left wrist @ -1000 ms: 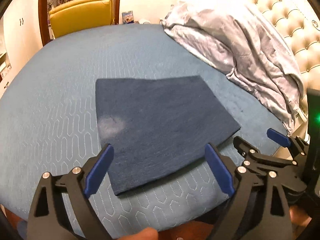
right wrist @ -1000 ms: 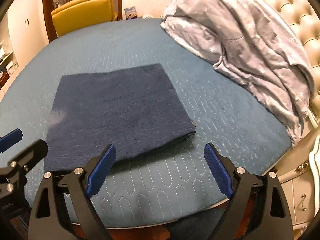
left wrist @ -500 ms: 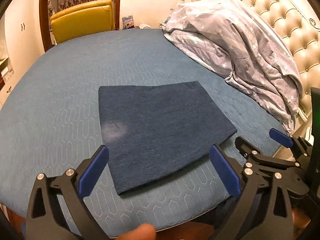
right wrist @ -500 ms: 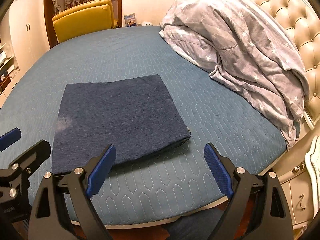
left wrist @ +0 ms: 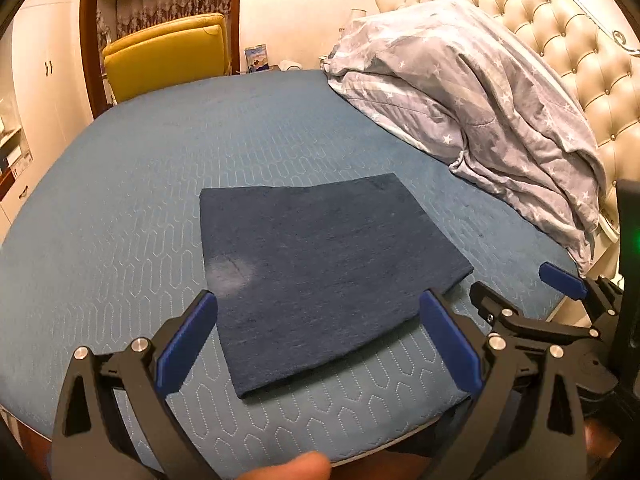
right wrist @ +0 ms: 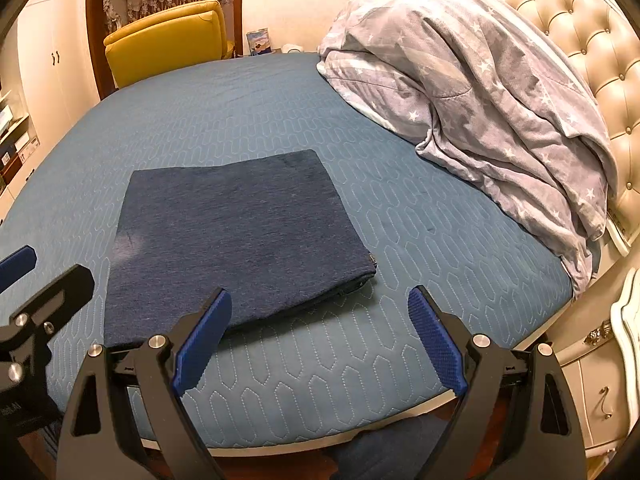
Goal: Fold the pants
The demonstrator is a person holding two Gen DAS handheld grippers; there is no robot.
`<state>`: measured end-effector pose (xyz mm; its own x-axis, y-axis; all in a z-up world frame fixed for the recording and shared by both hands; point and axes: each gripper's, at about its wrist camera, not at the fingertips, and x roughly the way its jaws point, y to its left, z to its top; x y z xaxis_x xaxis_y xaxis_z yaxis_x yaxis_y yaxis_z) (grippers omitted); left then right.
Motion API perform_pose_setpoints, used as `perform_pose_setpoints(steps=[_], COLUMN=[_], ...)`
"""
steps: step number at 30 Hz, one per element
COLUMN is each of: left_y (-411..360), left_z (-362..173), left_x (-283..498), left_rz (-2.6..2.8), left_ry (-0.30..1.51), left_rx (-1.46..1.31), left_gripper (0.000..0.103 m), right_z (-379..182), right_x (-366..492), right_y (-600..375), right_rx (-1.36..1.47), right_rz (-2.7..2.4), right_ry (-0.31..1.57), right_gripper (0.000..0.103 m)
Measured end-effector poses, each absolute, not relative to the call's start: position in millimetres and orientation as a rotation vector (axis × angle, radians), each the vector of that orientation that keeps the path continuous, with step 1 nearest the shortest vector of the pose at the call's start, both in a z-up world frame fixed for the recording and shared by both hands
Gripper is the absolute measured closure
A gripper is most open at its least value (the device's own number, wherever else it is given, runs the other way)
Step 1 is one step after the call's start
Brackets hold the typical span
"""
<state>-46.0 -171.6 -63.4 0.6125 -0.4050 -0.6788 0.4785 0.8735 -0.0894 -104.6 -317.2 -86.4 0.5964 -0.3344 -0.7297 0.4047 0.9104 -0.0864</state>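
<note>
pants (left wrist: 320, 264) lie folded flat, dark blue rectangle on bed (left wrist: 120, 208), near edge. my left gripper (left wrist: 316, 344) wide open, empty, pants dead ahead. my right gripper (right wrist: 320, 340) wide open, empty, pants ahead-left, its near right corner closest. long axis seems left-right, fisheye makes that unsure. fold looks finished, i judge.

Pants (left wrist: 316, 276) lie folded flat on the bed (left wrist: 160, 184), ahead of the left gripper (left wrist: 320, 340), between its spread jaws. Right gripper (right wrist: 320, 336) sits right of the left; pants ahead-left of its jaws. Duvet (right wrist: 480, 100) far right, against headboard (right wrist: 580, 20). Chair (right wrist: 164, 40) behind the bed, far left.
</note>
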Motion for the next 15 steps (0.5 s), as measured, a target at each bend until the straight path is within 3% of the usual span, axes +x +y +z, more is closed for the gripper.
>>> perform_pose_setpoints(steps=[15], left_y=[-171.4], left_z=[-67.9], left_x=[-42.8], left_rz=[-0.522], left_ry=[0.78], left_rx=[0.087], left_gripper=[0.002], right_z=[-87.3], right_x=[-106.3], right_y=[-316.1], right_rx=[0.094], right_rz=[-0.429], right_ry=[0.83], right_gripper=[0.017])
